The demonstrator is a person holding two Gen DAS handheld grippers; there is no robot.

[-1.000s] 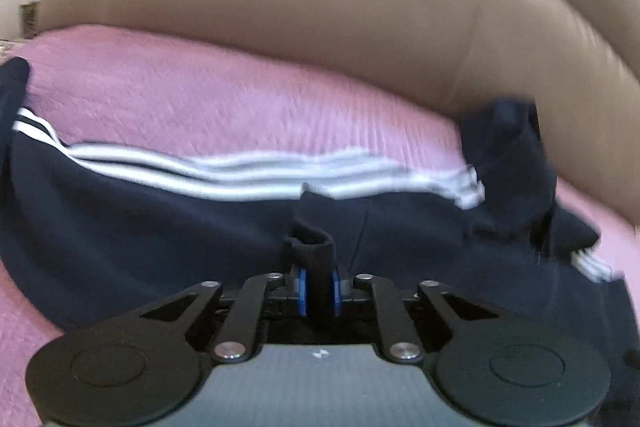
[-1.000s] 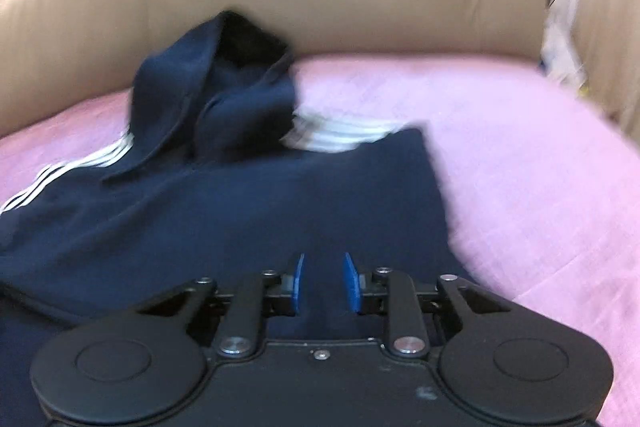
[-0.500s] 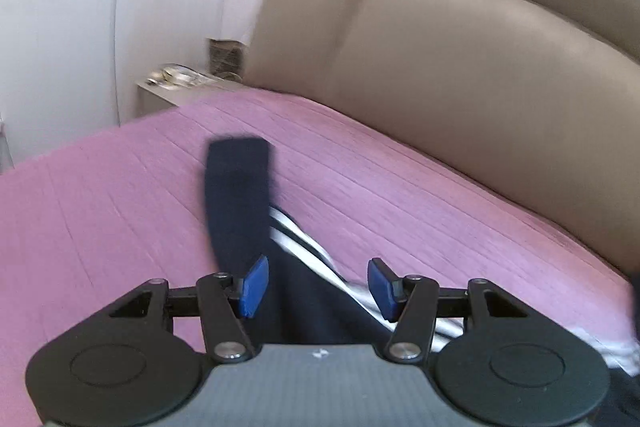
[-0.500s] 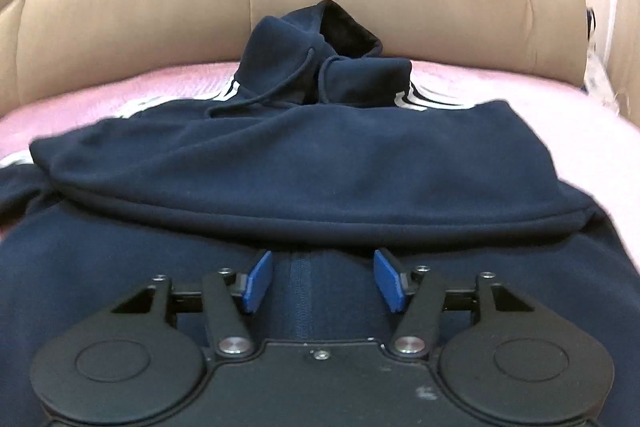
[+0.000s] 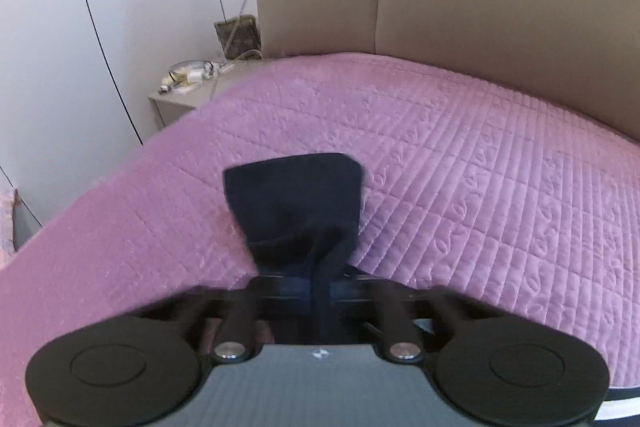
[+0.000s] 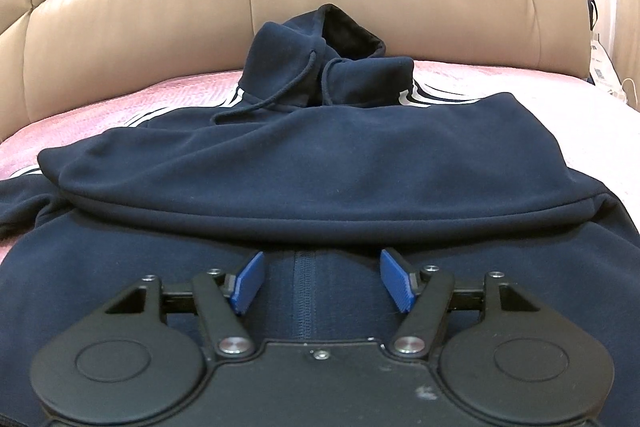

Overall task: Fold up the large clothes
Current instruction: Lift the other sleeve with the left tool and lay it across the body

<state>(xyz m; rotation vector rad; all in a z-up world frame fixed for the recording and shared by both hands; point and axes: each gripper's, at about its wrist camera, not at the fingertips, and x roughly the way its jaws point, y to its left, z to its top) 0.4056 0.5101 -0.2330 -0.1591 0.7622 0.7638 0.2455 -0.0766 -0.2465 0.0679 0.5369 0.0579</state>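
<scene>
A navy hooded jacket [image 6: 320,163] with white stripes lies on the pink bedspread [image 5: 460,147], one sleeve folded across its chest and the hood [image 6: 320,67] bunched toward the headboard. In the left wrist view the dark sleeve cuff [image 5: 296,195] stretches ahead of my left gripper [image 5: 320,287]. Its jaws are closing, with the cuff's cloth pinched between them and covering the pads. My right gripper [image 6: 320,277] hovers low over the jacket's front zipper [image 6: 301,291]. Its jaws are opening, the blue pads [image 6: 394,285] are wide apart and nothing is gripped.
A tan padded headboard [image 5: 480,7] runs along the far side of the bed. To the left stand a small nightstand [image 5: 180,99] with cables and small items, and white wardrobe doors [image 5: 60,27]. Bare bedspread surrounds the cuff.
My left gripper let go of the jacket's body, swung left to the sleeve end, opened, then closed on the cuff. My right gripper opened wider and sank toward the zipper.
</scene>
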